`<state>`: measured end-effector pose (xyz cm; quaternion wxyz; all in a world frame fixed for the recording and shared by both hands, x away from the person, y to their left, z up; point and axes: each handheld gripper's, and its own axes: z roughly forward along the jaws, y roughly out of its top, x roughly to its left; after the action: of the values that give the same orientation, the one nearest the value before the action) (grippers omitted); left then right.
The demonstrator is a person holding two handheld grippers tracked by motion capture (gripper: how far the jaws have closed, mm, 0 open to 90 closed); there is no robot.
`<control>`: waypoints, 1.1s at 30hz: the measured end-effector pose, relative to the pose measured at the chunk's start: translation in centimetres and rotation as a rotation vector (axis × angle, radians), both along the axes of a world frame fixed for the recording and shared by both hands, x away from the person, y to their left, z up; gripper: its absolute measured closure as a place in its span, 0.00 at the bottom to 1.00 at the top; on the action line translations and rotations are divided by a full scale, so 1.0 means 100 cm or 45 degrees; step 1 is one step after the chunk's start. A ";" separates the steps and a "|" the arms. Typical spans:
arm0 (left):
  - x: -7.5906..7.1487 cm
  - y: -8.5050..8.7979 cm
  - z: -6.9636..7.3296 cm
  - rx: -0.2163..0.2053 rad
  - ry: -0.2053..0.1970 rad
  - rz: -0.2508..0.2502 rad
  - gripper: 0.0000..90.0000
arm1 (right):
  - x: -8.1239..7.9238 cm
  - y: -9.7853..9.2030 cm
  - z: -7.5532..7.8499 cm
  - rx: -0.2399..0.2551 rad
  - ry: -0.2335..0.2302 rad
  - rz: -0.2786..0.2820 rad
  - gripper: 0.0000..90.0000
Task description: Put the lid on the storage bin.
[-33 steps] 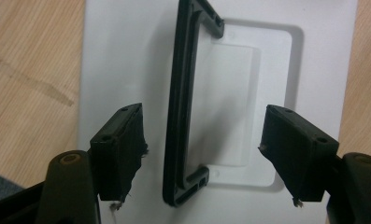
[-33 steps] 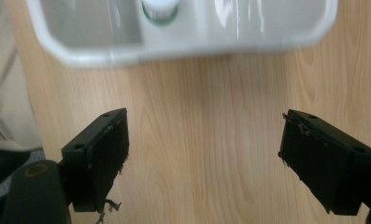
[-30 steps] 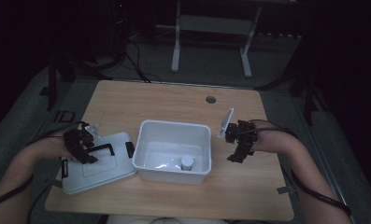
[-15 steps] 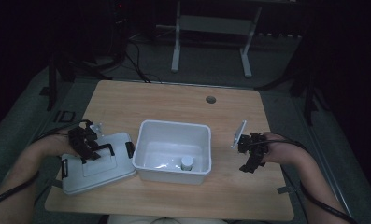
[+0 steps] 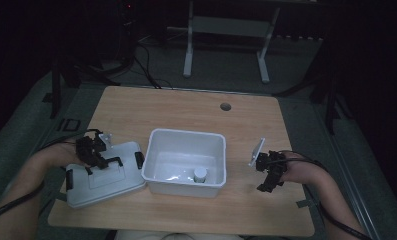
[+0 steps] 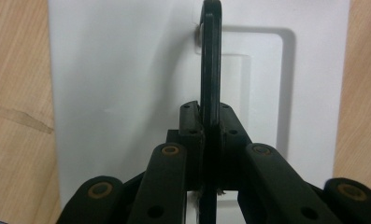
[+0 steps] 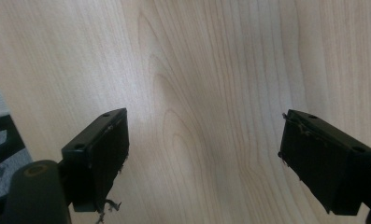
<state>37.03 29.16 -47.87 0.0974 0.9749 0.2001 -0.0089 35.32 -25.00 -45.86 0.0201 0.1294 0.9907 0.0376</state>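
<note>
Left gripper (image 6: 206, 126) pinches the black handle (image 6: 210, 65) of the flat white lid (image 5: 103, 175).

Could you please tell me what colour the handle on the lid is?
Black: the handle on the white lid shows best in the left gripper view.

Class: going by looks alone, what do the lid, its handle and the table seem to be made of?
Lid: probably plastic, white and smooth, with a moulded recess. Handle, clamped by the left tongs: likely plastic, black and matte. Table: wood or wood-look laminate, pale with visible grain; which one is unclear.
</note>
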 end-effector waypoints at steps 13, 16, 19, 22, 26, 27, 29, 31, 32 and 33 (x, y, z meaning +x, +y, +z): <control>-0.018 0.015 0.050 0.000 -0.077 -0.020 0.93 | -0.004 -0.011 0.000 0.047 -0.019 -0.036 0.17; -0.023 0.019 0.066 -0.005 -0.108 0.002 0.93 | -0.004 -0.013 0.001 0.050 -0.020 -0.047 0.17; -0.028 0.021 0.088 0.016 -0.149 -0.004 0.93 | -0.004 -0.014 0.001 0.069 -0.015 -0.061 0.17; -0.032 0.020 0.106 0.016 -0.173 -0.003 0.93 | -0.003 -0.014 -0.001 0.065 -0.009 -0.069 0.17; -0.035 0.016 0.129 -0.004 -0.217 -0.018 0.93 | -0.003 -0.013 -0.002 0.066 -0.003 -0.070 0.17; -0.035 0.014 0.134 -0.012 -0.224 -0.025 0.93 | -0.003 -0.013 -0.002 0.065 -0.002 -0.067 0.17; -0.034 0.010 0.140 -0.024 -0.234 -0.040 0.93 | -0.003 -0.012 -0.002 0.055 -0.002 -0.063 0.17; -0.033 0.003 0.145 -0.023 -0.243 -0.050 0.93 | -0.003 -0.011 -0.003 0.059 0.000 -0.064 0.17; -0.032 0.001 0.147 -0.025 -0.242 -0.056 0.93 | -0.002 -0.010 -0.002 0.057 -0.001 -0.061 0.17; -0.031 -0.004 0.149 -0.022 -0.245 -0.072 0.93 | -0.002 -0.010 -0.002 0.054 -0.003 -0.060 0.17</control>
<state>33.89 28.79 -32.93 0.1242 0.9756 0.1620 0.0804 35.07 -25.97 -46.08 0.0195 0.1529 0.9863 0.0583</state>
